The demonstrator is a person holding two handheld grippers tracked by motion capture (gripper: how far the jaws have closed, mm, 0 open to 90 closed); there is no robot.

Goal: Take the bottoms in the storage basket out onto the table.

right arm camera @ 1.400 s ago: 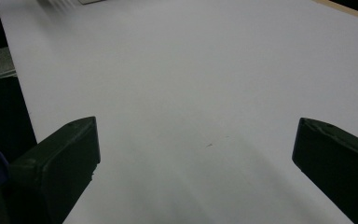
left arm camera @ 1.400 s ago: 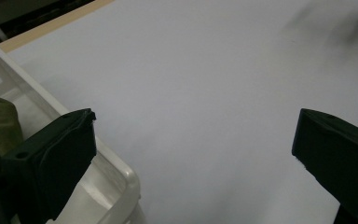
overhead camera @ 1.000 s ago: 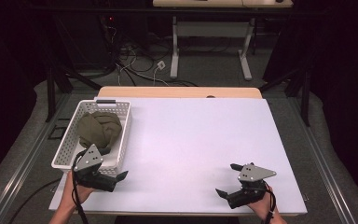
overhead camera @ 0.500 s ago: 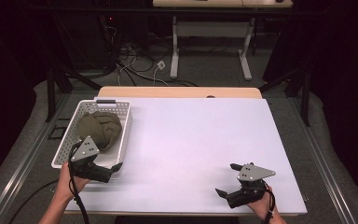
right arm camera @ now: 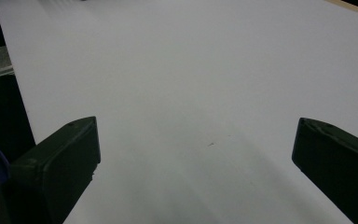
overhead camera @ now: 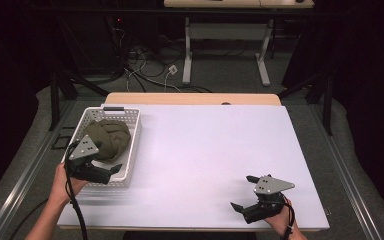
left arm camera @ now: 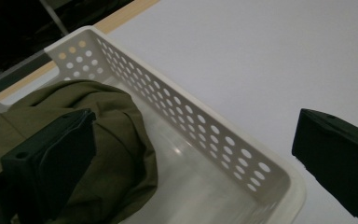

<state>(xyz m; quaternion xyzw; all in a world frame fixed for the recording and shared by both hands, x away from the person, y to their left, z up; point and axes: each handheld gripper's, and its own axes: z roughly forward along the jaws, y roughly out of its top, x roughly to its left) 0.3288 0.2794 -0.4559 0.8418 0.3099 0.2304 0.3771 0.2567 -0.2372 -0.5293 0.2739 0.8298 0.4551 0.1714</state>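
A crumpled olive-green cloth lies heaped in soft folds inside a white plastic basket with rounded corners and walls pierced by rows of round holes. The left tongs hang over the basket's near corner with their black blocky jaws wide apart, one above the cloth and the other out past the rim. Well off to their right, the right tongs also gape wide above the smooth, matte white worktop.
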